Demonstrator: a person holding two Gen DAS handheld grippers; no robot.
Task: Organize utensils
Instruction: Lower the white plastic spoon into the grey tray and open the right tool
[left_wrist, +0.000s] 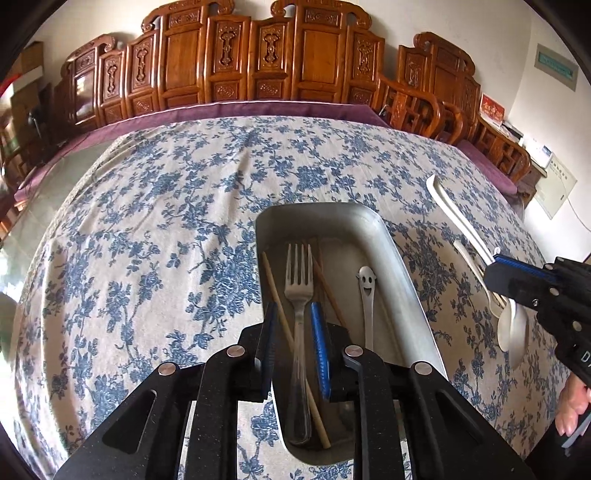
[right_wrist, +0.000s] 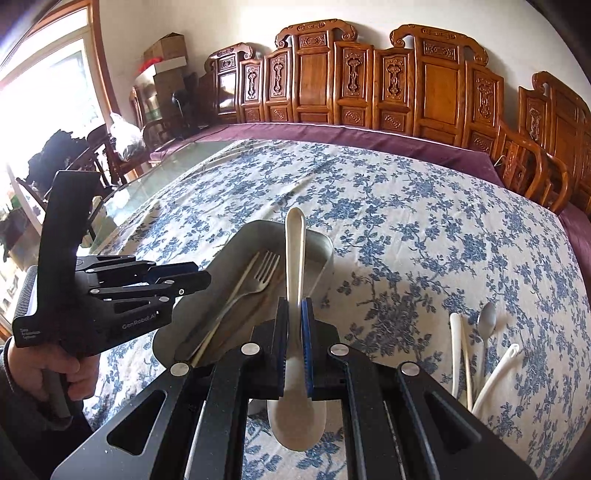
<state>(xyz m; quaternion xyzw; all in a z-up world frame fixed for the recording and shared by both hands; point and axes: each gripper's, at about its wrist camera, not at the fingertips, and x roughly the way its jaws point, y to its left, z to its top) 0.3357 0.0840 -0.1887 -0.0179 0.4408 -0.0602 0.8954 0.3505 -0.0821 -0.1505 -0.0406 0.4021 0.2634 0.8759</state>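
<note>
I am holding a long white plastic serving spoon in my right gripper, the blue pads clamping it just above the bowl, handle pointing away over the near end of the oblong metal tray. It is looking light and stiff, but smooth and likely slippery, and a grip this close to the bowl is leaving the long handle free to swing, so I am judging that a slow, level carry suits it.

My left gripper is hanging over the near end of the same tray with its jaws slightly apart; the steel fork and a wooden chopstick are lying between them in the tray, and the pads are not pressing on either. A small steel spoon with a smiling face is lying along the tray's right side.

Near the right edge of the blue-flowered tablecloth more white utensils and a small steel spoon are waiting. Further off, the cloth is lying open up to the carved wooden chairs.
</note>
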